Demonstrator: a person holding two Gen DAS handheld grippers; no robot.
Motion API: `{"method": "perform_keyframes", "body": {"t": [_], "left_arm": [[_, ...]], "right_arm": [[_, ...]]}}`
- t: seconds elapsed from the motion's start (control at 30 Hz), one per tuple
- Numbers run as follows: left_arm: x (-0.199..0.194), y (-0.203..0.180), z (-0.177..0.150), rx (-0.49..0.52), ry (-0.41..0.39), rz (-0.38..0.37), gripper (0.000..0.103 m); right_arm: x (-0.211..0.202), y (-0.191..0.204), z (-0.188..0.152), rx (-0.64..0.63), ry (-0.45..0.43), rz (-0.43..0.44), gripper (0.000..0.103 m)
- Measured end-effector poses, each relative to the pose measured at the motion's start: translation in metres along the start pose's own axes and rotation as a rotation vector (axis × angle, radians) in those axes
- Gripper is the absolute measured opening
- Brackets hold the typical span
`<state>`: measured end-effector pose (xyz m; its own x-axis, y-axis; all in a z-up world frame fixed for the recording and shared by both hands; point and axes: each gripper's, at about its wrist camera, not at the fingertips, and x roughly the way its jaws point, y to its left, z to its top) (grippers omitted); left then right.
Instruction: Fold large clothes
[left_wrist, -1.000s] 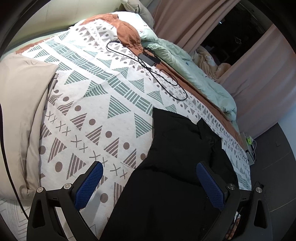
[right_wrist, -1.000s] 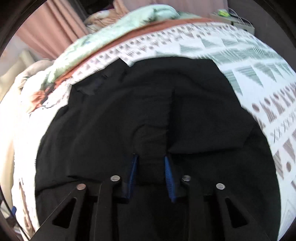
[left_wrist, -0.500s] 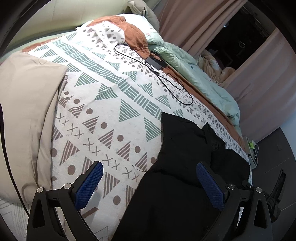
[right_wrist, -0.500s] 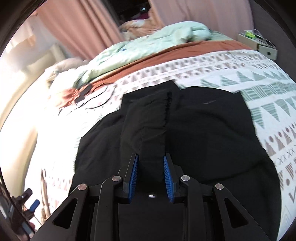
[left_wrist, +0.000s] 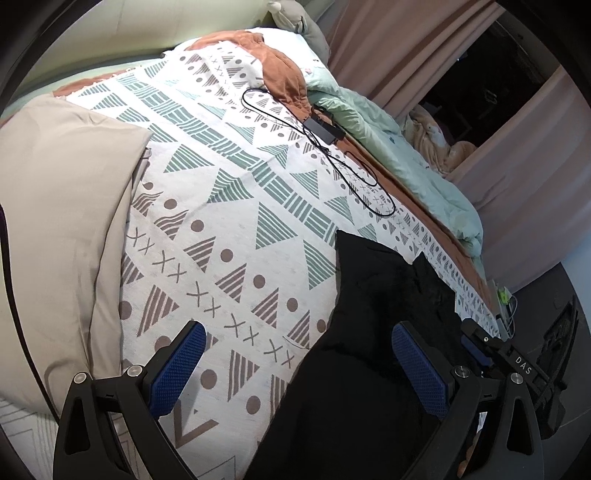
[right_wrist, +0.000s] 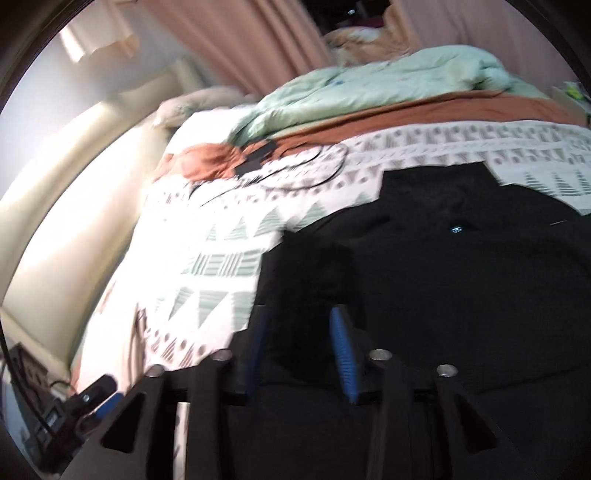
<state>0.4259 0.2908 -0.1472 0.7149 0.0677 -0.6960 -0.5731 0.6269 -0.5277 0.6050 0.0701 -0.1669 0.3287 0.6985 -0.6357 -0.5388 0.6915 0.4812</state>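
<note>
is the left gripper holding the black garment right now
No, the left gripper is wide open, its fingers spread above the black garment and bedspread.

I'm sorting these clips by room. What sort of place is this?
Most likely a home bedroom: a bed with a patterned sheet, a rumpled green duvet along its far side, and pink curtains behind it.

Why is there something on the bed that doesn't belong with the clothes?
A black charger brick with its cable lies looped on the patterned bedspread, beyond the black garment. It is odd on a folding surface; the cloth could snag it.
</note>
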Motion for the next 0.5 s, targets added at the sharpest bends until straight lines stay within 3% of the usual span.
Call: {"method": "perform_keyframes", "body": {"t": [0.1, 0.23, 0.5], "left_arm": [[-0.001, -0.001, -0.001, 0.005, 0.001, 0.003, 0.101], [-0.004, -0.006, -0.004, 0.028, 0.008, 0.005, 0.101], [-0.031, -0.038, -0.021, 0.12, -0.006, 0.011, 0.101]], "right_arm": [[-0.004, -0.006, -0.007, -0.015, 0.008, -0.033, 0.046], [-0.021, -0.043, -0.017, 0.032, 0.018, -0.068, 0.046], [-0.094, -0.11, -0.041, 0.117, -0.005, -0.199, 0.051]]}}
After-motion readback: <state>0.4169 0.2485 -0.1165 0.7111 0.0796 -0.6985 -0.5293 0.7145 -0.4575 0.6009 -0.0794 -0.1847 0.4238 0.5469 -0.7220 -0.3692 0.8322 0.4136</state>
